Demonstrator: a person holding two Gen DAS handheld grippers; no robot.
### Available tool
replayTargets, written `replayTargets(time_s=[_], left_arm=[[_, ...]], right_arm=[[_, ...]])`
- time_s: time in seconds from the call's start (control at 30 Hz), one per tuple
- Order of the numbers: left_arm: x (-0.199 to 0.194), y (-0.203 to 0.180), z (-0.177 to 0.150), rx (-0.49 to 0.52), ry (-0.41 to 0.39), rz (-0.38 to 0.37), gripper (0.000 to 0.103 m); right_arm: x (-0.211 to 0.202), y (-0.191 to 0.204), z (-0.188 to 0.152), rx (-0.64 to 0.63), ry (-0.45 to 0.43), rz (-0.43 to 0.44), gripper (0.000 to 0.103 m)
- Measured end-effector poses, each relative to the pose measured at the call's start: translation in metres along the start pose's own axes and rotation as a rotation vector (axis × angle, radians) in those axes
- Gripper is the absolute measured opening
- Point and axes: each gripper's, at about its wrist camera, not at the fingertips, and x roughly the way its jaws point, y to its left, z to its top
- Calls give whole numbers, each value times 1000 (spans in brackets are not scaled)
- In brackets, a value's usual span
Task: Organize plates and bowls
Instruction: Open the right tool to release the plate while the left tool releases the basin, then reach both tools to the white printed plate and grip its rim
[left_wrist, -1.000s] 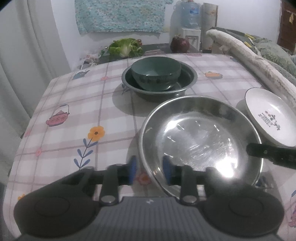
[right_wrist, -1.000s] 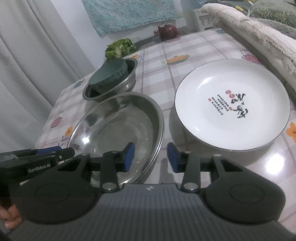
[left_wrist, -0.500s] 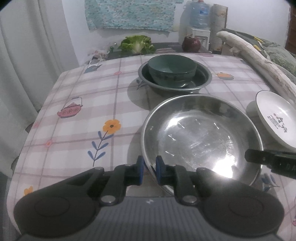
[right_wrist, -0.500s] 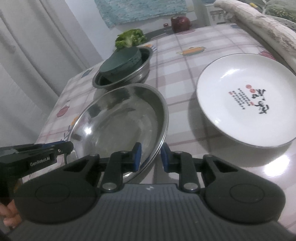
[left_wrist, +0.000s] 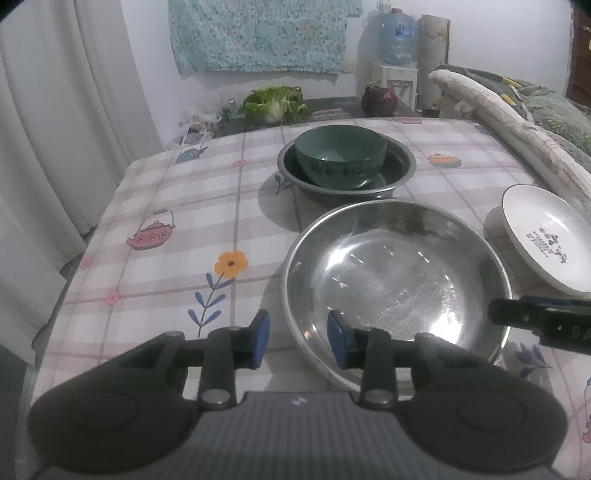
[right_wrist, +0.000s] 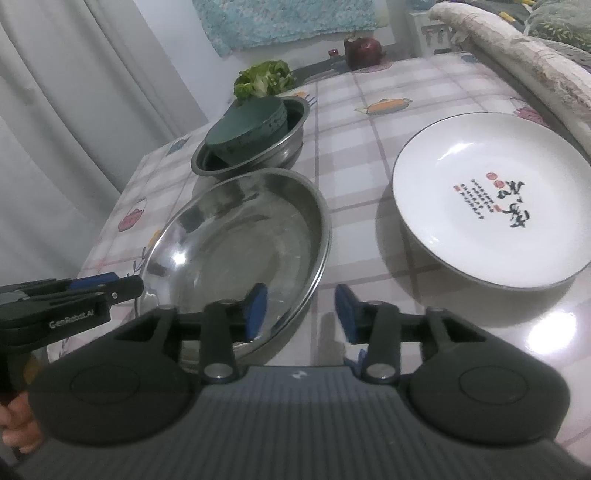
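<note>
A wide steel basin lies on the checked tablecloth. My left gripper straddles its near left rim; the jaws are opening and the blue pads stand clear of the metal. My right gripper straddles the near right rim, also opening, its pads off the rim. Each gripper shows in the other's view: the right gripper and the left gripper. Behind, a dark green bowl sits inside a smaller steel basin. A white plate with printed writing lies to the right.
A folded quilt runs along the table's right edge. Beyond the far edge are a leafy vegetable, a dark red pot and a water dispenser. White curtains hang on the left. A hand holds the left gripper.
Half a second ago both grippers were pinched narrow on the big basin's rim; now both sets of jaws have spread apart off it. The basin stays where it was.
</note>
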Motion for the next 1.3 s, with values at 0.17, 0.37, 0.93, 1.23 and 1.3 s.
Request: replayTargets(time_s=[0.17, 0.37, 0.93, 1.23, 1.3], left_arm=[[-9, -3, 1, 8, -10, 15, 43], [-23, -13, 4, 23, -31, 21, 51], [-43, -61, 8, 96, -51, 30, 63], [-43, -98, 16, 136, -70, -106, 63], [-41, -110, 19, 144, -77, -163, 63]], right_arm=[[-7, -6, 0, 12, -12, 8, 49], [-17, -13, -3, 30, -30, 22, 52], [-46, -49, -11, 82, -69, 41, 64], [-67, -80, -14, 131, -117, -4, 70], [-75, -87, -14, 144, -136, -26, 70]])
